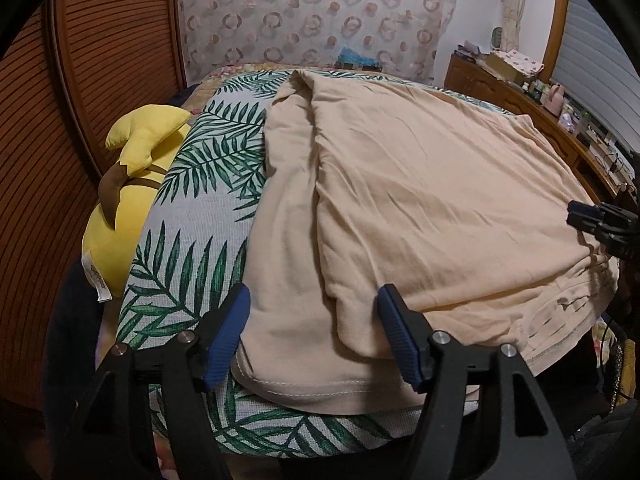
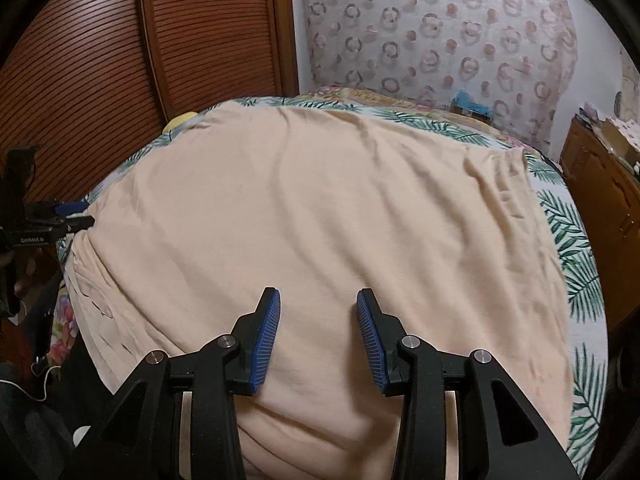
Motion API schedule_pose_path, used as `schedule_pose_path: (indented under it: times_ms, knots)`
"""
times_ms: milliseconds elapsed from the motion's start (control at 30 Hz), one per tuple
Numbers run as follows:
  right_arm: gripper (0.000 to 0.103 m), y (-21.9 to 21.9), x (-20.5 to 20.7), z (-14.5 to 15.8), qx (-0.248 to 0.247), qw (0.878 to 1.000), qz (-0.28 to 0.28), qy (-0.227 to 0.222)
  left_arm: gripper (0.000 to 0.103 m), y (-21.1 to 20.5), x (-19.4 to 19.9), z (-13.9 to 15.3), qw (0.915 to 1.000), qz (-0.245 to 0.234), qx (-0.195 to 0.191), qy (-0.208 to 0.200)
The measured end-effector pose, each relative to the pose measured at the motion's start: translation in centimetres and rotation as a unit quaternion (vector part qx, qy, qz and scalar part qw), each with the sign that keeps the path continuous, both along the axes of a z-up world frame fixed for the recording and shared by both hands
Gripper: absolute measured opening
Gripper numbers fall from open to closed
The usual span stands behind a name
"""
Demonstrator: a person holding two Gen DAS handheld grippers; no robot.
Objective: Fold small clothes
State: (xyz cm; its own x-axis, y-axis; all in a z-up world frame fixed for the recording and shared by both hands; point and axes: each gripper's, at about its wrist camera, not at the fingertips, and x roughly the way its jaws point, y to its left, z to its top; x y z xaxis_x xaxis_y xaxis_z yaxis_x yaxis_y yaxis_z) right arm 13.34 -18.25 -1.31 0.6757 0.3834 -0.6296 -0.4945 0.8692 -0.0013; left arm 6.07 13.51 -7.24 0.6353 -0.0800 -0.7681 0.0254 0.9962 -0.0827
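Beige shirt lies flat on the bed, one side flap already folded in. Left tongs apart, straddling the near hem; right tongs apart over cloth, empty. Next, prob: pinch hem w/ both, fold over.

Matt peach cloth garment on woven leaf-print cover

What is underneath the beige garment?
The beige garment lies on a leaf-print cover, visible around its edges. Whatever lies beneath its middle is covered.
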Motion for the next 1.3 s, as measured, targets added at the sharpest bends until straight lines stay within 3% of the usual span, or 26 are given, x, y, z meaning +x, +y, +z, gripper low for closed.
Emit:
schedule_pose_path:
  times_ms: [133, 467, 800, 1000, 1100, 1133, 1167, 1233, 1300]
  knots:
    - [0.044, 0.5, 0.2, -0.9, -0.007, 1.0, -0.001, -0.002, 0.068, -0.1, -0.1, 0.0, 1.0, 0.0, -0.001, -0.002]
    - [0.064, 0.7, -0.1, -1.8, -0.013, 1.0, -0.016, -0.015, 0.07, -0.1, 0.0, -0.1, 1.0, 0.002, -0.002, -0.004]
    - [0.068, 0.9, -0.6, -1.6, -0.017, 0.999, -0.02, -0.018, 0.07, 2.2, -0.2, -0.1, 0.9979, 0.041, -0.05, -0.008]
    - [0.069, 0.7, -0.7, -1.6, -0.017, 1.0, -0.02, -0.018, 0.069, 1.3, -0.2, 0.0, 0.9975, 0.021, -0.067, -0.011]
    - [0.069, 0.5, -0.7, -1.6, -0.016, 1.0, -0.02, -0.018, 0.049, 0.1, -0.2, 0.1, 0.999, 0.013, -0.041, -0.013]
    - [0.069, 0.4, -0.8, -1.5, -0.016, 1.0, -0.02, -0.018, 0.03, -0.1, -0.1, 0.1, 0.9991, 0.009, -0.039, -0.013]
    - [0.069, 0.5, -0.8, -1.5, -0.016, 1.0, -0.02, -0.018, 0.018, -0.2, 0.0, 0.2, 0.999, 0.007, -0.044, -0.011]
    - [0.069, 0.4, -0.8, -1.5, -0.015, 1.0, -0.02, -0.018, 0.008, -0.3, 0.1, 0.6, 0.9986, 0.004, -0.051, -0.014]
    - [0.069, 0.4, -0.8, -1.5, -0.015, 1.0, -0.019, -0.017, 0.007, -0.6, 0.0, 1.2, 0.9983, -0.002, -0.053, -0.022]
